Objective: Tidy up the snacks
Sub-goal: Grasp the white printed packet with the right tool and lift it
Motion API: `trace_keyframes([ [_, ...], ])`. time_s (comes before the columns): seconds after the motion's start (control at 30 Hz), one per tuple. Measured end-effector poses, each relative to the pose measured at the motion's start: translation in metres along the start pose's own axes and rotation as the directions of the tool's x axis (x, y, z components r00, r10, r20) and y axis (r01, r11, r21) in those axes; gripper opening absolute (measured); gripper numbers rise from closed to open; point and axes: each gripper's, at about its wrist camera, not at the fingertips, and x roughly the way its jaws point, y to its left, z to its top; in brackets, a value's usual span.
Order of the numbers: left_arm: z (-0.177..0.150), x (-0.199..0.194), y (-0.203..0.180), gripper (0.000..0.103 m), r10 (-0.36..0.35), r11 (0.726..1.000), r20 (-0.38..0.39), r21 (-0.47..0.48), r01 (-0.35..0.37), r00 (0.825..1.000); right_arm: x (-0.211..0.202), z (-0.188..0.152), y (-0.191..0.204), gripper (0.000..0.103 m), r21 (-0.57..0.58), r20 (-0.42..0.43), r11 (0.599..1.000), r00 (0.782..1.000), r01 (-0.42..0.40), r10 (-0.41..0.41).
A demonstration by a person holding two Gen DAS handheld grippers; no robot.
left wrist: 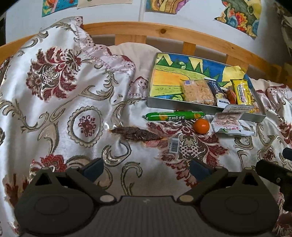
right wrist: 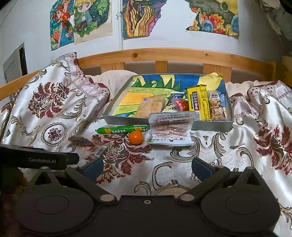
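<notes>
- Pale wall hung with coloured drawings.
- Wooden bed rail below it.
- Floral satin bedspread covers the bed.
- Soft daylight.

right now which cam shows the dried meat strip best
The left wrist view. There the dried meat strip lies whole on the bedspread, almost centred, its dark ragged outline plain. In the right wrist view it sits far left, small and foreshortened, close above the left claw's body, with little detail.
</notes>
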Motion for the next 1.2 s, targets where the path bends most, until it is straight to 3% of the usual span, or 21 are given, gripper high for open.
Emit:
trace_keyframes([
  [0.73,0.025,0.026,-0.002,0.102,0.042,0.996,0.006,0.08,-0.042,0.999,0.054,0.031,-0.041,0.102,-0.066,0.05,0.997,0.998,0.051,-0.047],
  [1.0,0.027,0.039,0.0,0.102,0.062,0.993,-0.03,0.105,-0.059,0.998,0.074,0.032,-0.06,0.102,-0.038,0.017,0.997,0.998,0.068,-0.067],
  [1.2,0.031,0.043,0.0,0.102,0.073,0.988,-0.034,0.141,-0.068,0.997,0.079,0.029,-0.057,0.102,-0.078,0.003,0.995,0.998,0.061,-0.061],
])
